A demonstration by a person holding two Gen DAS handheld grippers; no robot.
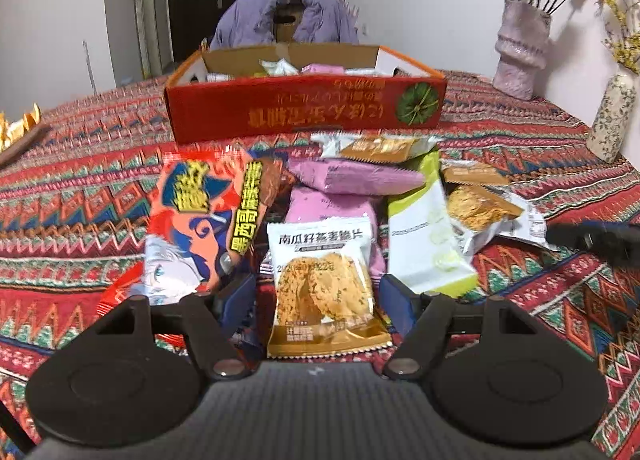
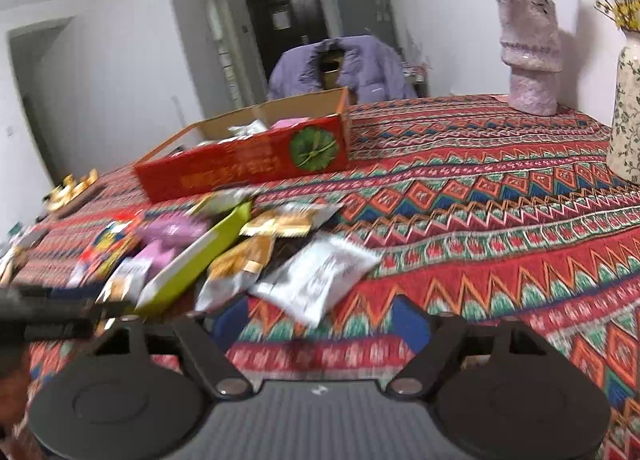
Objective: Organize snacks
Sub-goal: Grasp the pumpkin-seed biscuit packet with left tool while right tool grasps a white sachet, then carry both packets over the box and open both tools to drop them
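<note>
A pile of snack packets lies on the patterned tablecloth [image 1: 560, 300] in front of a red cardboard box [image 1: 304, 108] that holds a few packets. My left gripper [image 1: 318, 300] is open, its blue pads on either side of a white-and-gold cookie packet [image 1: 324, 284], close to its edges but not pressing. Around it lie a red cartoon packet [image 1: 200, 220], pink packets [image 1: 352, 176] and a white-and-green packet [image 1: 424, 236]. My right gripper [image 2: 320, 320] is open over bare cloth, just short of a white packet [image 2: 316, 280] at the pile's near right edge. The red box [image 2: 240, 168] stands beyond.
A pink vase [image 1: 520, 52] with dried flowers and a floral vase [image 1: 612, 120] stand at the table's right side. A purple jacket [image 1: 288, 16] hangs on a chair behind the box. Gold-wrapped items [image 1: 20, 124] sit at the far left. Each gripper's black body edges into the other's view.
</note>
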